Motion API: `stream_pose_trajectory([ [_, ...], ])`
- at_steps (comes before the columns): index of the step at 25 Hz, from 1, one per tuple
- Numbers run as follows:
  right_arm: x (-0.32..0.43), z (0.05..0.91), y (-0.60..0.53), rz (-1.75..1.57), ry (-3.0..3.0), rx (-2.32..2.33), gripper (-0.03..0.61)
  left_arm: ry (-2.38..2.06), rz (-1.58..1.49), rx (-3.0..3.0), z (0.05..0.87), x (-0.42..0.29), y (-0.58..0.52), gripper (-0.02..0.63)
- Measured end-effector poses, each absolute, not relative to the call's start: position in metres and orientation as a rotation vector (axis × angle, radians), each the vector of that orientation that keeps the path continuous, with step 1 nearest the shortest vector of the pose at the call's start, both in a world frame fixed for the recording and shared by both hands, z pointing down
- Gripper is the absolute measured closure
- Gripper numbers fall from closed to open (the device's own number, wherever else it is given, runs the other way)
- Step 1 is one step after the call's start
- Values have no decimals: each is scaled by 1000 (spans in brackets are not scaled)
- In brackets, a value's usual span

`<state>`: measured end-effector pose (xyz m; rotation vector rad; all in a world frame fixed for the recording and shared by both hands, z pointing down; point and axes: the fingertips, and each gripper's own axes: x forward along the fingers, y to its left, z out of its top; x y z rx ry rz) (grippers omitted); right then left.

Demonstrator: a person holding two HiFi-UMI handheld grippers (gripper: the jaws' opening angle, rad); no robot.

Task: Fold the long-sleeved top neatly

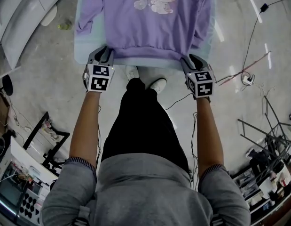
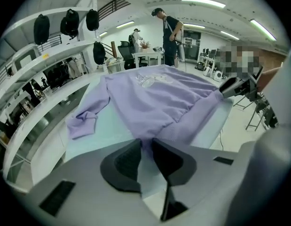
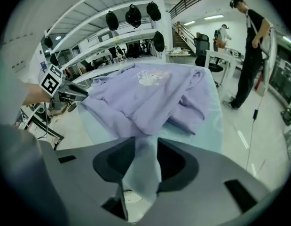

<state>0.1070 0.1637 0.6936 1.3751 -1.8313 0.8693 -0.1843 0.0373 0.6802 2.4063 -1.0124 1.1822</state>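
Observation:
A lilac long-sleeved top (image 1: 145, 22) with a cartoon print lies flat, front up, on a pale table (image 1: 82, 51), its hem toward me. My left gripper (image 1: 104, 55) is at the hem's left corner. In the left gripper view, the ribbed hem (image 2: 146, 144) fills the narrow gap between the tips of the left gripper (image 2: 145, 147). My right gripper (image 1: 190, 60) is at the hem's right corner. In the right gripper view, the cloth (image 3: 140, 126) bunches into the right gripper (image 3: 144, 142), whose jaws stand a little wider. One sleeve (image 2: 82, 121) lies crumpled at the table's left side.
The table's near edge (image 1: 145, 62) lies just under both grippers, and my shoes (image 1: 158, 84) stand below it. Cables (image 1: 248, 46) run over the floor at the right, with racks and clutter at both lower corners. Other people (image 2: 171, 32) stand far behind the table.

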Motion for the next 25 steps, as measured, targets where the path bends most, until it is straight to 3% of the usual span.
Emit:
stream_pose_trajectory([
  [3, 96, 690, 162, 854, -1858, 1329, 559, -999, 1178, 2431, 677, -179, 40, 594],
  [12, 94, 679, 183, 915, -1854, 1285, 560, -1001, 1220, 2392, 669, -214, 46, 598],
  [14, 95, 682, 180, 929, -1847, 1307, 541, -991, 1241, 2388, 674, -215, 46, 595],
  [15, 97, 681, 177, 940, -1847, 1333, 493, -993, 1231, 2393, 671, -214, 43, 583],
  [17, 105, 675, 169, 966, -1838, 1409, 410, -994, 1181, 2402, 661, -209, 36, 489],
  [25, 159, 657, 141, 972, -1695, 1748, 351, -927, 962, 2394, 617, -166, 14, 434],
])
